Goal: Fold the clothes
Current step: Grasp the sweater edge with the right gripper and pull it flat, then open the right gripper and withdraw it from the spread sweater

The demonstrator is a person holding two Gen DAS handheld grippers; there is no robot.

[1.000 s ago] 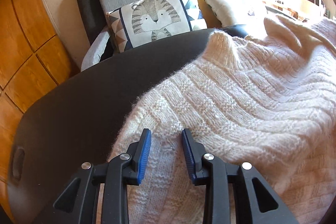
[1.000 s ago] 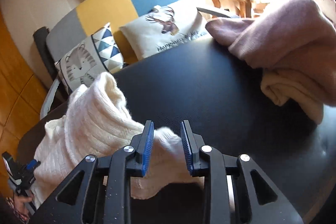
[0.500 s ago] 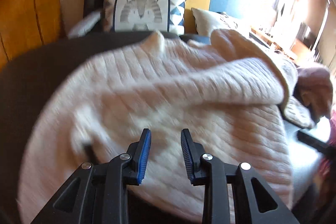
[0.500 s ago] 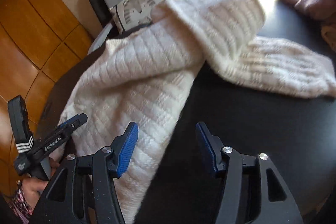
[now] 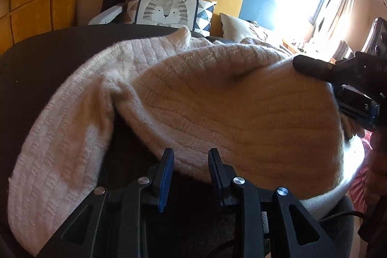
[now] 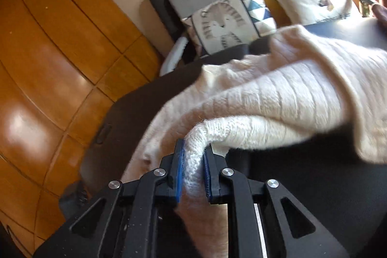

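Sweater edge pinched by right gripper — left gripper spread, holding nothing; no legible writing.

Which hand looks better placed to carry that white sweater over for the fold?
Right. Its gripper is shut on the sweater, a fold lifted. The left gripper is open at the hem, gripping nothing.

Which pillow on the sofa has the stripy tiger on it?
The grey-and-white tiger cushion with blue triangles, at the sofa's grey end. The plain cream cushion beside it shows a small brown animal instead.
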